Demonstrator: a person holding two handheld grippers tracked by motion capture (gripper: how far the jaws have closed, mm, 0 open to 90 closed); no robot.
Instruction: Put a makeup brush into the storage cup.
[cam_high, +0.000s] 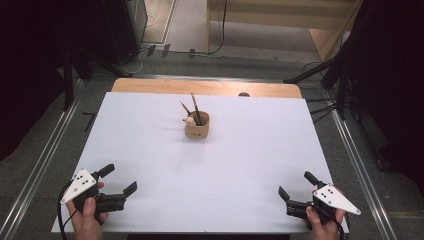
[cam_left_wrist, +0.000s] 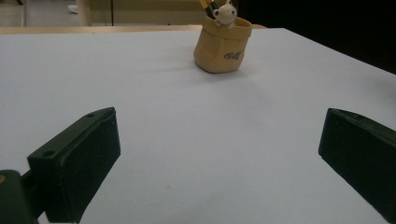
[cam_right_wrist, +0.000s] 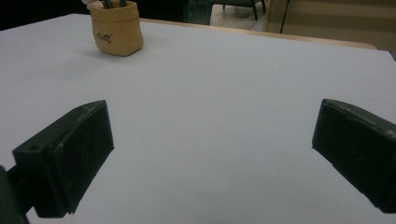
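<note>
Jaws released on both sides, nothing between them. My left gripper (cam_high: 119, 180) sits low at the near corner of the desk (cam_high: 150, 150), well short of the tan pouch (cam_high: 197, 126); my right gripper (cam_high: 296, 186) mirrors it at the other near corner, equally far from the pouch. The pouch stands upright past mid-desk, pencils (cam_high: 195, 107) and a small bear figure (cam_left_wrist: 225, 12) poking out of its mouth.

Black tongs (cam_high: 120, 178), grey 3-cornered plates (cam_high: 78, 184)
</note>
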